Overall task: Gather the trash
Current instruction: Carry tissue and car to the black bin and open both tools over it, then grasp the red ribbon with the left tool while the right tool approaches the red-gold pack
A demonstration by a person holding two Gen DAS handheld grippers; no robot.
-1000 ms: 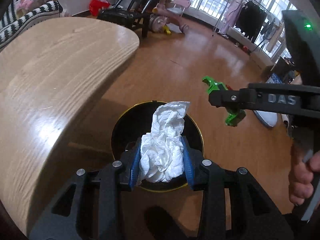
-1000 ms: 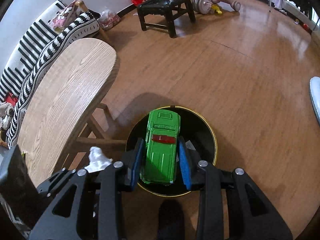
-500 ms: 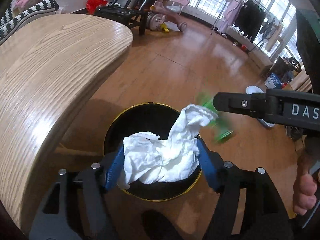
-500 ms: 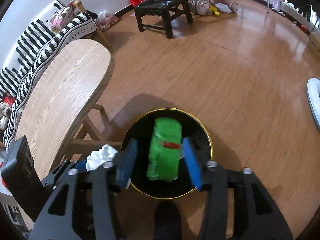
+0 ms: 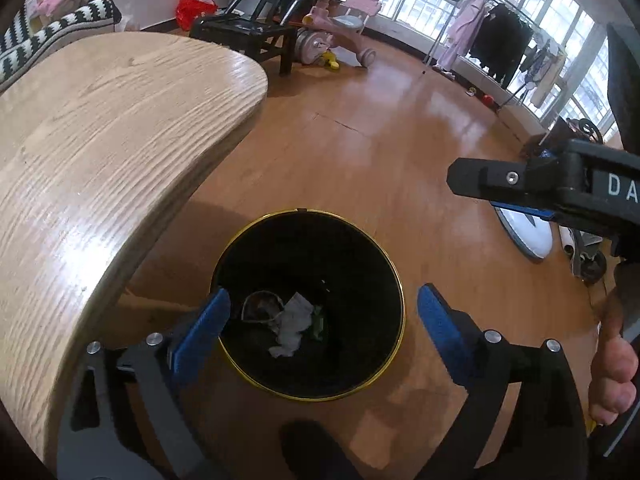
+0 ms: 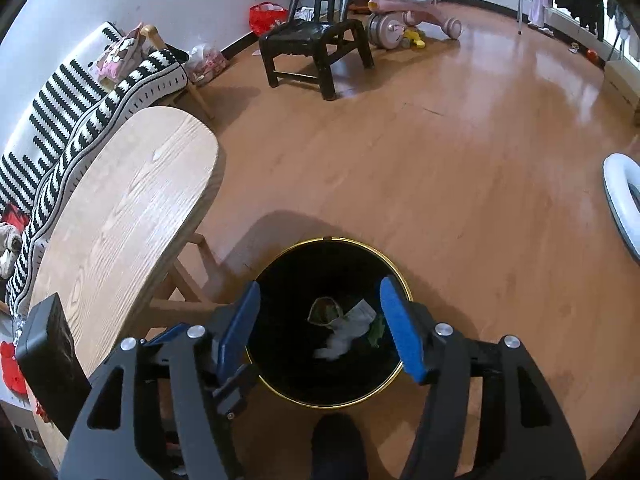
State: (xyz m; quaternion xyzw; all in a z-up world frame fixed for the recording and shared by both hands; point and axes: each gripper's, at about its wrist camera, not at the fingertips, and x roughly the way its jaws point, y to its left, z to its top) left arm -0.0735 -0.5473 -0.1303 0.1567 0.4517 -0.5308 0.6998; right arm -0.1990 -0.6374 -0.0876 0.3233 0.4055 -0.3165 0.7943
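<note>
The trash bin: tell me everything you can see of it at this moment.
The trash bin is round and black with a thin gold rim, open-topped, standing upright on the wooden floor beside the wooden table. At its bottom lie a crumpled white tissue, a sliver of something green and a curved brownish scrap. Both hand-held grippers, left and right, hover open above it, not touching it.

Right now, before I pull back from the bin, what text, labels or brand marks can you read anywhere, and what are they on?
"DA": white letters on the black body of the right hand-held gripper, seen from the left wrist view; the edge of the picture cuts the word off.
Trash bin: no label or marking shows.
Wooden table: no writing.
Nothing else in either view is readable.
</note>
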